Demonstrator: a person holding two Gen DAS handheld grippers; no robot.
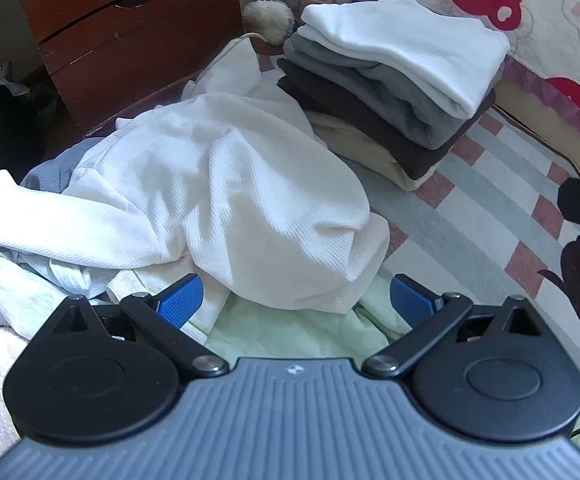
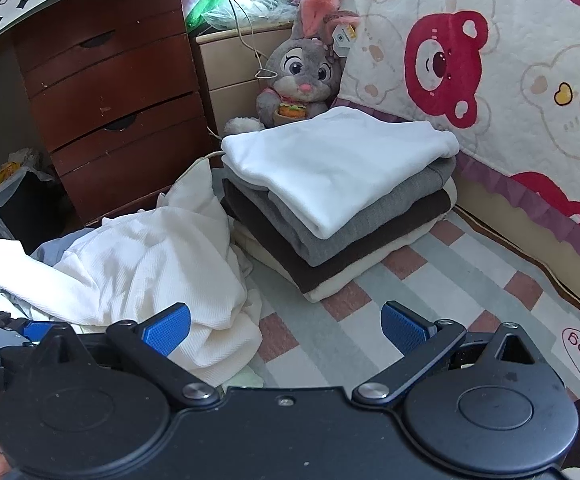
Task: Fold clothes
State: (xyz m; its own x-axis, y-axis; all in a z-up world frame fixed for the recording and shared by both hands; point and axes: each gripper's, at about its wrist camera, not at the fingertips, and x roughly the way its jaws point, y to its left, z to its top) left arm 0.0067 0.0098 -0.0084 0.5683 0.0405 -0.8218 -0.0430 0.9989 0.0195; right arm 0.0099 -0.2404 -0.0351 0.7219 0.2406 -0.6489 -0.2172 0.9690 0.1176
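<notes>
I work over a striped rug [image 2: 429, 280] with grey, white and brick-red squares, in a bedroom with a dark red wooden drawer chest [image 2: 110, 112] that shows three drawers. On the rug stands one stack of folded clothes [image 2: 337, 200], and I use it as my landmark. I count four layers: white on top, then soft grey, dark brown, and cream at the bottom. Just left of the stack lies one loose pile of clothes [image 1: 218, 192], with a white ribbed piece crumpled on top. Behind the stack sits one grey plush rabbit [image 2: 301, 76]; to its right hangs a quilt [image 2: 509, 80] with red bears. My left gripper [image 1: 295, 296] has its blue ribbed pads wide apart over the pile's near edge, holding nothing. My right gripper [image 2: 286, 324] is also wide and empty, in front of the stack.
</notes>
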